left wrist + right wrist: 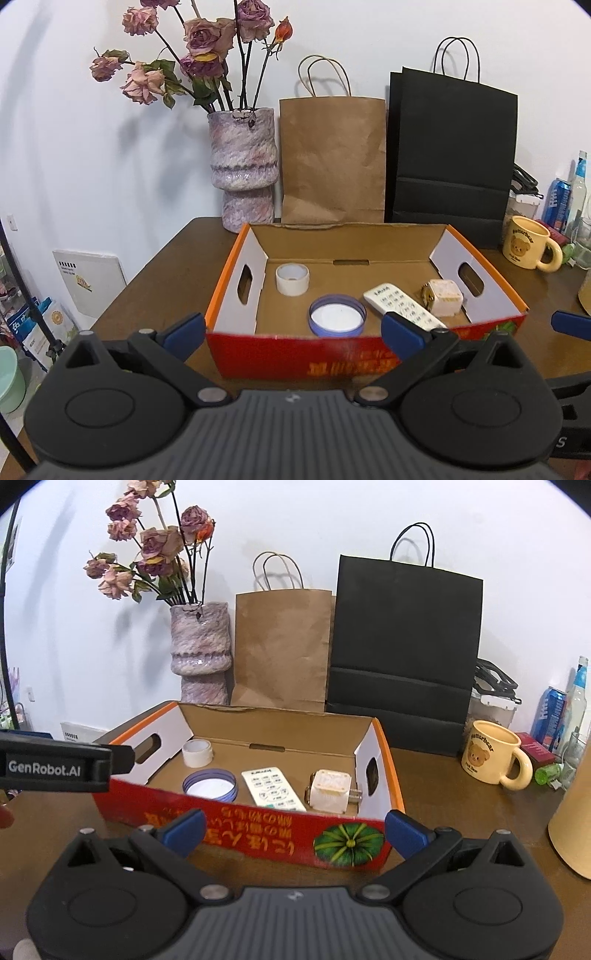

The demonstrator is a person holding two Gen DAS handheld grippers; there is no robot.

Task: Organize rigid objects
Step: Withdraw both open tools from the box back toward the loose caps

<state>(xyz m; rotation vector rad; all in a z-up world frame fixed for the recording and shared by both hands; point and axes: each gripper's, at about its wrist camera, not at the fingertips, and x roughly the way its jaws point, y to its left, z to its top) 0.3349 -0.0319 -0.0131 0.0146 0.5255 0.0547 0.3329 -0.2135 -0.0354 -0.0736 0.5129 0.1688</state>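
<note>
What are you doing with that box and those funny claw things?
A person is tidying hard things into a cardboard box using two hand-held grippers. Inside already lie a tape roll, a purple lid, a white remote and a small cream cube-shaped thing. The left gripper and right gripper hover before the box, jaws open and empty.

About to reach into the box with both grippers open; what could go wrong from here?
1. The remote lies close beside the lid and the cube, so open fingers may knock a neighbour.
2. The box front wall is between the grippers and the items; a low approach could shove it.
</note>
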